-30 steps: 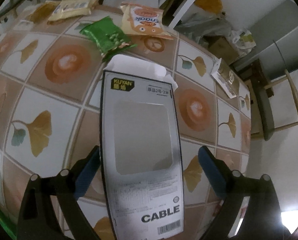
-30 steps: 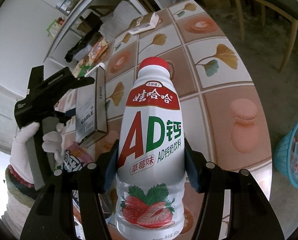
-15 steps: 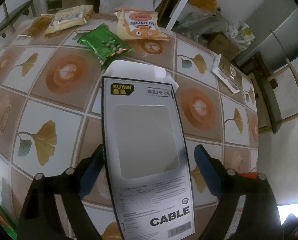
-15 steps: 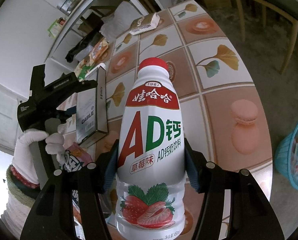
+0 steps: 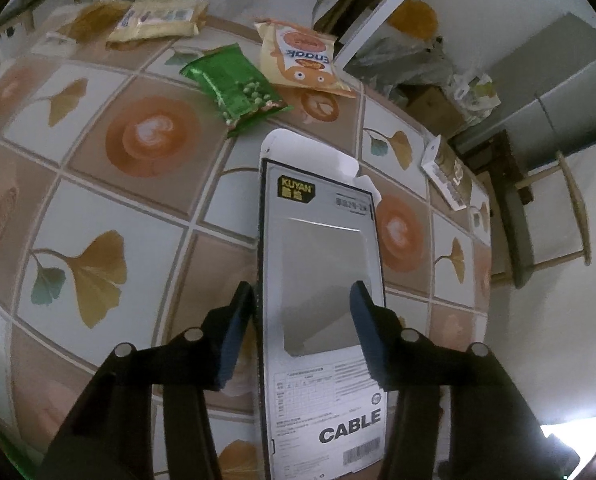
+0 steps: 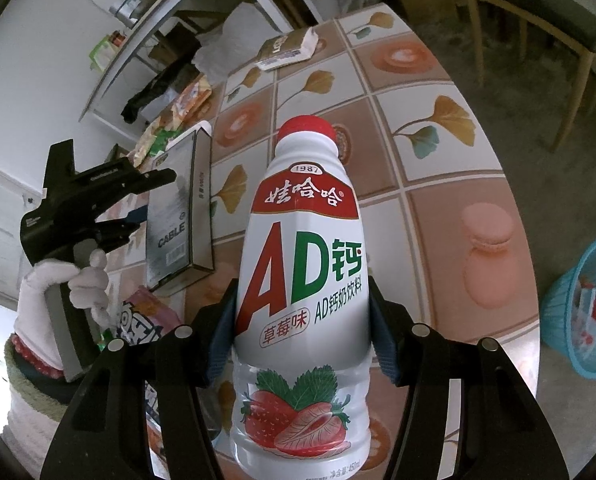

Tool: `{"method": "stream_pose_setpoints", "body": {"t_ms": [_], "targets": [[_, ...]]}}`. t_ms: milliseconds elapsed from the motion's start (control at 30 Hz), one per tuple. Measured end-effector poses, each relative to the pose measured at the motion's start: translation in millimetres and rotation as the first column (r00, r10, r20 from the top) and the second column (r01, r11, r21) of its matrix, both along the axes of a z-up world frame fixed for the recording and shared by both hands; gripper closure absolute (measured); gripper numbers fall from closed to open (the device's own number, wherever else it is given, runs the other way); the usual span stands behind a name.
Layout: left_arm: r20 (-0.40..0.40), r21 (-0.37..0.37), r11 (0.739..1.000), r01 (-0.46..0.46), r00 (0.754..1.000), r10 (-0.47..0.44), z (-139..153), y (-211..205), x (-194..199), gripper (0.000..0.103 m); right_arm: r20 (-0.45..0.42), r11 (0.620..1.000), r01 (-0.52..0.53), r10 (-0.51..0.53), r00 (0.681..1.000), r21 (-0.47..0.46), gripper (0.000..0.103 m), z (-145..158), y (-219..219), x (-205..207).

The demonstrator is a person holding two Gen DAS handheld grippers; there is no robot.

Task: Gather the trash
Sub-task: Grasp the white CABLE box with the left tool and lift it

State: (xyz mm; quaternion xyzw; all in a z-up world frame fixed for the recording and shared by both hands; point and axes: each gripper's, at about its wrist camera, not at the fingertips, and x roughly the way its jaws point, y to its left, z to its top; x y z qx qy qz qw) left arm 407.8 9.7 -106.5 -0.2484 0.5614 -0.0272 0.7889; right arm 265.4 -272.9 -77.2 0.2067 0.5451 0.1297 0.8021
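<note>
A left hand-held gripper (image 5: 302,304), its jaws just drawn inward, brackets a grey cable box (image 5: 322,280) lying flat on a tiled worktop (image 5: 97,208); the blue pads (image 5: 235,332) sit at the box's long edges, the right one overlapping its face, but whether they actually press on it cannot be told. The right hand-held gripper (image 6: 302,320) is clenched on a white strawberry milk bottle (image 6: 302,264) with a red cap, held upright above the worktop. Beyond the box lie a green snack bag (image 5: 237,88) and an orange snack bag (image 5: 302,56), with a pale packet (image 5: 157,20) farther back. In the right wrist view, a white-gloved hand (image 6: 63,284) grips the left tool, and a blue basket (image 6: 582,308) holding scraps stands on the floor past the worktop's edge.
</note>
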Motion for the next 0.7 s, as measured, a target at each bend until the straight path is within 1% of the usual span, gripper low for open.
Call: {"method": "stream_pose_setpoints", "body": {"t_ms": [33,67,100,167,267,333,400,467,500,567,633,667,700], "targets": [[0.001,-0.009,1.000,-0.005,1.000,0.005,0,2,0,0.053,-0.001,1.000,0.000,0.000,1.000,0.002,0.048,0,0,0],[-0.001,-0.021,1.000,-0.006,1.000,0.006,-1,2,0,0.047,-0.002,1.000,0.003,-0.003,1.000,0.002,0.048,0,1,0],[-0.002,-0.032,0.999,0.002,1.000,-0.002,0,0,1,0.035,-0.002,1.000,0.004,-0.004,1.000,0.002,0.048,-1,2,0],[-0.017,-0.006,1.000,0.003,1.000,-0.003,2,-4,2,0.021,-0.002,1.000,0.008,-0.008,1.000,0.002,0.048,-1,3,0],[-0.033,0.040,0.999,0.013,0.999,-0.012,2,-15,5,0.013,-0.004,1.000,0.010,-0.010,1.000,0.004,0.048,-2,3,0],[-0.038,0.091,0.995,0.036,0.999,-0.033,1,-23,7,0.011,-0.006,1.000,0.010,-0.010,1.000,0.004,0.048,-2,4,0],[-0.041,0.166,0.984,0.065,0.997,-0.059,0,-35,9,0.009,-0.006,1.000,0.008,-0.008,1.000,0.002,0.048,-2,4,1],[-0.044,0.227,0.970,0.090,0.996,-0.082,-2,-45,10,0.008,-0.006,1.000,0.008,-0.008,1.000,0.003,0.048,-2,4,1],[-0.044,0.270,0.957,0.108,0.994,-0.100,-3,-52,10,0.008,-0.007,1.000,0.009,-0.009,1.000,0.005,0.048,-2,3,1],[-0.044,0.321,0.938,0.135,0.991,-0.128,-5,-59,11,0.008,-0.007,1.000,0.009,-0.009,1.000,0.007,0.048,-3,3,2],[-0.047,0.346,0.926,0.155,0.988,-0.147,-7,-63,11,0.008,-0.007,1.000,0.009,-0.009,1.000,0.008,0.048,-3,3,1],[-0.047,0.347,0.924,0.160,0.987,-0.154,-7,-63,11,0.008,-0.006,1.000,0.009,-0.009,1.000,0.008,0.048,-3,3,1],[-0.041,0.342,0.925,0.166,0.986,-0.161,-6,-63,11,0.011,-0.004,1.000,0.009,-0.009,1.000,0.007,0.048,-3,3,1]]}}
